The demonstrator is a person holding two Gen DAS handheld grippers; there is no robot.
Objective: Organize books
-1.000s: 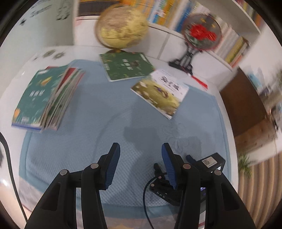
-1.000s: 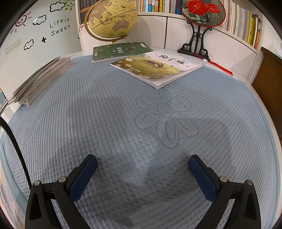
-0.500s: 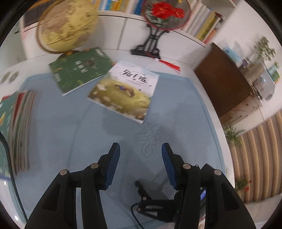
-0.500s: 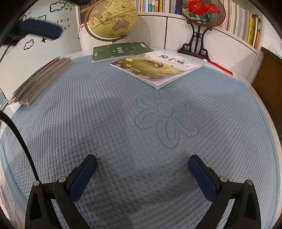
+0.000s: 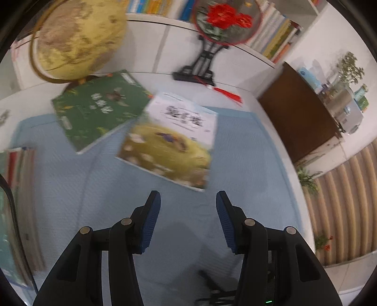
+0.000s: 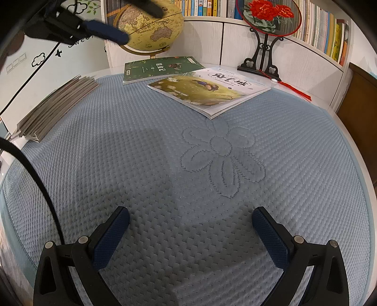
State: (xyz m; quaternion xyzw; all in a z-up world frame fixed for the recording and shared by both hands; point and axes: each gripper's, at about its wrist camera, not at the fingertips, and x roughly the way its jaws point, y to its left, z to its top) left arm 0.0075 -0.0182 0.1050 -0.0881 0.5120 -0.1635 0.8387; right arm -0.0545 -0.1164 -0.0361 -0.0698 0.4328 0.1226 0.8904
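A picture book (image 5: 169,146) with a yellow meadow and white title strip lies flat on the blue quilted mat (image 5: 247,183). A green book (image 5: 99,110) lies beside it, toward the globe. A stack of thin books (image 5: 18,200) sits at the mat's left edge. My left gripper (image 5: 188,200) hovers open above the mat, just short of the picture book's near edge, with nothing between its fingers. My right gripper (image 6: 190,216) rests low over the mat (image 6: 141,164), wide open and empty. From there I see the picture book (image 6: 209,89), green book (image 6: 160,68), stack (image 6: 56,106), and the left gripper (image 6: 142,24) high up.
A yellow globe (image 5: 77,40) and a round red-flower fan on a black stand (image 5: 221,23) stand at the back, with a red tassel (image 5: 228,94) on the white tabletop. Bookshelves (image 6: 212,7) line the wall. A brown cabinet (image 5: 299,113) is at right. A black cable (image 6: 30,174) hangs left.
The left gripper has swung rightward and a little lower, from near the stack toward the picture book, and has come into the right wrist view. The right gripper has stayed still.
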